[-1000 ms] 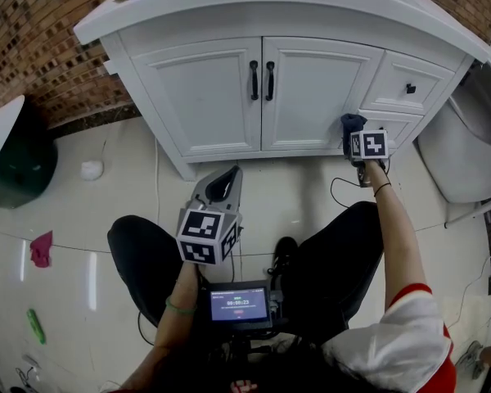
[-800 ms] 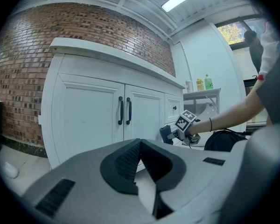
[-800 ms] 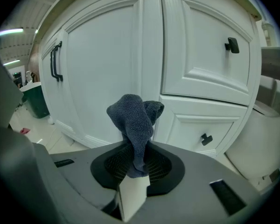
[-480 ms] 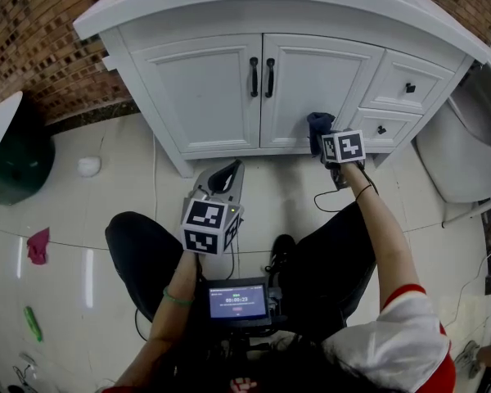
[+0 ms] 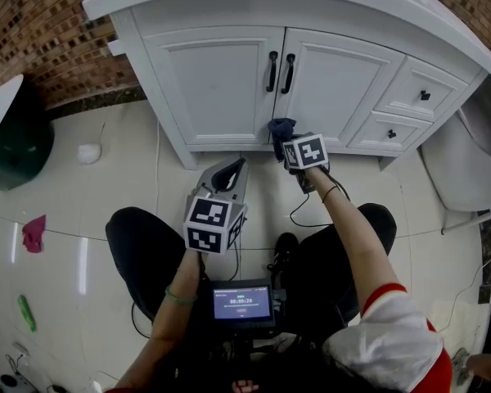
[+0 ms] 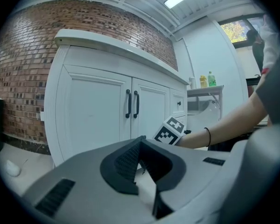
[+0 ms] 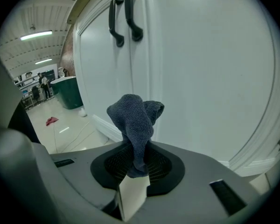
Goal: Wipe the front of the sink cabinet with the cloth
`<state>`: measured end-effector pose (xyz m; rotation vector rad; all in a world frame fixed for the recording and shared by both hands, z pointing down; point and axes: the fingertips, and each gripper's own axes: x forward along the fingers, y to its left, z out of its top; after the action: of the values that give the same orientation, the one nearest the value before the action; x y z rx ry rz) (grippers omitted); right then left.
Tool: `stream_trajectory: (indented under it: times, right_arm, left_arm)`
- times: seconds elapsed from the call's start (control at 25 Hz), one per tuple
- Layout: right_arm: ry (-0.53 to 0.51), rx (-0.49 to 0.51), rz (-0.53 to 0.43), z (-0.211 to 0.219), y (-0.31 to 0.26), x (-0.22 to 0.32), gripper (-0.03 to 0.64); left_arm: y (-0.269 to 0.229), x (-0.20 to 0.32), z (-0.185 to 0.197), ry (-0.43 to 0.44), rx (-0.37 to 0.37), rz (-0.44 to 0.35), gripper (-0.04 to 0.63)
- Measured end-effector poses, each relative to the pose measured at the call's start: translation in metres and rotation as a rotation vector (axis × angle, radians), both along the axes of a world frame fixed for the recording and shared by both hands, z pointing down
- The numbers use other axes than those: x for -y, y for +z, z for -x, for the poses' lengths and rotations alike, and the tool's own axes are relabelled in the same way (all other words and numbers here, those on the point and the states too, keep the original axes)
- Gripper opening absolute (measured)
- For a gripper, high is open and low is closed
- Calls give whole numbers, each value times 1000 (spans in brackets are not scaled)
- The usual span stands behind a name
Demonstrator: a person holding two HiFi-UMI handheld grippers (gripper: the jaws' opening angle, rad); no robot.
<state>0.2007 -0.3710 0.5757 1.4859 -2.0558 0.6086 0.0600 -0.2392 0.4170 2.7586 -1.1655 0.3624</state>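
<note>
Cloth (image 7: 135, 118) clamped in my right hand-held gripper (image 7: 136, 161), up at the cabinet (image 5: 213, 80) door's bottom edge, below the handles (image 5: 280, 72). Left hand-held gripper (image 6: 141, 157) closed, empty, well back over open floor (image 5: 123, 178).

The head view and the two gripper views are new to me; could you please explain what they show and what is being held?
There is no robot here: a person holds a two-jaw tool in each hand. The head view comes from a camera on the person's head, looking down at the tiled floor and the white sink cabinet. Each gripper view comes from a camera riding on one tool, looking along its jaws. The right tool is shut on a dark blue cloth, held near the cabinet's doors. The left tool has its jaws together with nothing between them.
</note>
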Motion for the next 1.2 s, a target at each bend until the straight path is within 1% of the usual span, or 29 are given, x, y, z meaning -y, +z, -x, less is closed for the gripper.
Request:
stream_trajectory:
  times: [0.08, 0.16, 0.32, 0.4, 0.52, 0.6, 0.68, 0.84, 0.96, 1.08, 1.2]
  right_arm:
    - [-12, -17, -3, 8, 11, 6, 66]
    - [-17, -51, -18, 6, 19, 11, 66]
    - [-3, -109, -22, -20, 31, 13, 66]
    - [12, -139, -8, -41, 35, 9, 66]
    - [58, -207, 14, -86, 38, 3, 66]
    - [102, -251, 28, -120, 38, -3, 66]
    - [166, -270, 38, -154, 37, -11, 66]
    - [315, -253, 56, -211, 32, -24, 66]
    - [399, -240, 71, -241, 30, -38, 66]
    - [442, -177, 66, -245, 25, -48, 66]
    - [430, -66, 18, -221, 8, -47, 66]
  left_arm:
    - [6, 2, 5, -4, 1, 10, 37]
    - [11, 6, 10, -13, 2, 19, 37]
    - [18, 13, 20, -34, 2, 32, 37]
    - [20, 17, 23, -44, -3, 38, 37]
    - [23, 20, 22, -52, -2, 44, 37]
    - [24, 20, 17, -45, 4, 44, 37]
    - [24, 18, 12, -36, 11, 42, 37]
    - [20, 16, 5, -28, 20, 32, 37]
    - [17, 13, 2, -23, 26, 25, 37]
    - [14, 12, 4, -26, 38, 18, 37]
    - [10, 10, 7, -30, 48, 9, 37]
